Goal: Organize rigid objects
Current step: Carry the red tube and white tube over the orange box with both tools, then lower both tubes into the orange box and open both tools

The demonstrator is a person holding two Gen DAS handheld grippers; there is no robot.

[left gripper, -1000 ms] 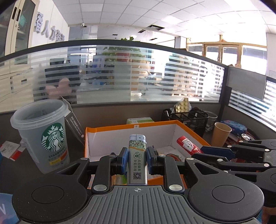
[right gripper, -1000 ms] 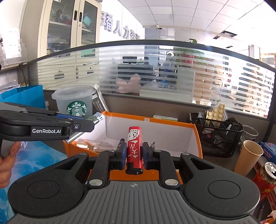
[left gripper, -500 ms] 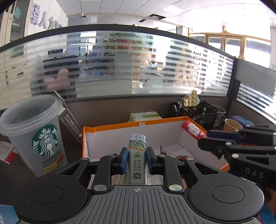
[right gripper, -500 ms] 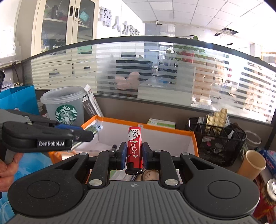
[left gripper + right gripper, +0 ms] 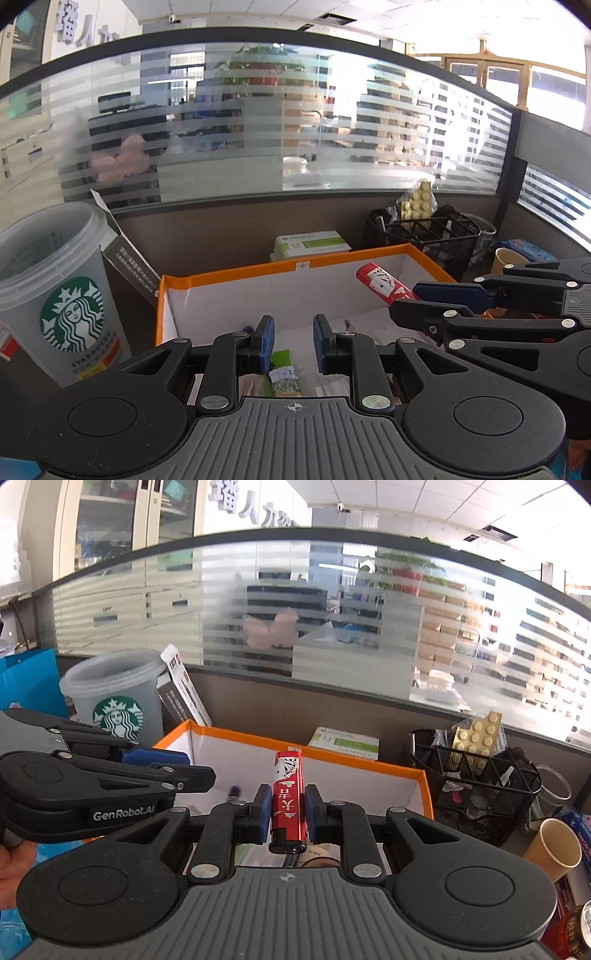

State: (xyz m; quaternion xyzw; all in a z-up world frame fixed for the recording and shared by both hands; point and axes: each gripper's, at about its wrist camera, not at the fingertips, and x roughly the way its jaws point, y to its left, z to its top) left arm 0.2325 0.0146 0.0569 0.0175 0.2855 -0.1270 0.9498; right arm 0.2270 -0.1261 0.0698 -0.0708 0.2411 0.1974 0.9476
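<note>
My left gripper is open and empty above the orange-rimmed white box. The green-labelled lighter lies in the box below its jaws. My right gripper is shut on a red lighter with playing-card print, held upright over the same box. In the left wrist view the red lighter and the right gripper reach in from the right. In the right wrist view the left gripper reaches in from the left.
A Starbucks cup stands left of the box. A green-and-white carton lies behind it. A black mesh organiser and a paper cup stand to the right. A glass partition closes the back.
My left gripper has opened and dropped the green-labelled lighter into the box. My right gripper has moved further over the box, still holding the red lighter.
</note>
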